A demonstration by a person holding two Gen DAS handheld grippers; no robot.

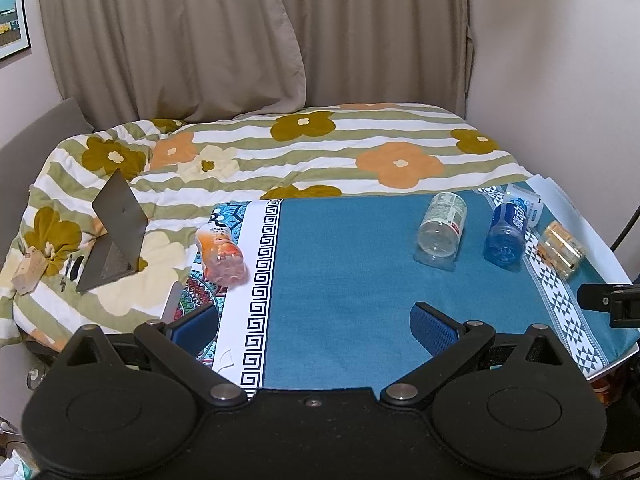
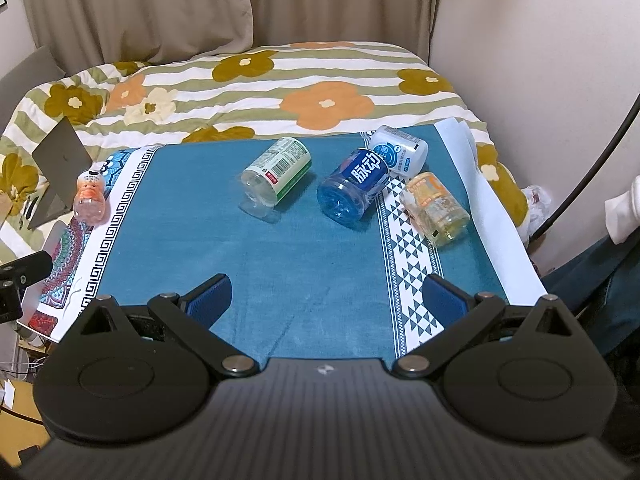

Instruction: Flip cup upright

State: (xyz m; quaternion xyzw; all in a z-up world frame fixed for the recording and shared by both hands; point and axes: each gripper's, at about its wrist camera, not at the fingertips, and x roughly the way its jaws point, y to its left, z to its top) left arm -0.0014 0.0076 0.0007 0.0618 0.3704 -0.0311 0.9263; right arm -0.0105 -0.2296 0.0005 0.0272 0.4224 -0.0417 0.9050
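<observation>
Several cut-bottle cups lie on their sides on the blue cloth [image 2: 280,248]. A clear cup with a green-white label [image 2: 278,172] [image 1: 442,224] lies mid-table. A blue cup [image 2: 354,186] [image 1: 506,230], a white-labelled cup [image 2: 400,150] [image 1: 526,200] and a yellow cup [image 2: 436,208] [image 1: 560,248] lie at the right. An orange cup [image 2: 91,200] [image 1: 220,254] lies at the left. My left gripper [image 1: 316,326] is open and empty above the near cloth. My right gripper [image 2: 326,300] is open and empty, short of the cups.
The table [image 2: 504,232] stands against a bed with a floral quilt [image 2: 280,80]. A grey laptop [image 1: 112,236] stands half open on the quilt at the left. Curtains [image 1: 240,32] hang behind, a wall [image 2: 540,60] at the right. A black cable [image 2: 592,152] runs down the right.
</observation>
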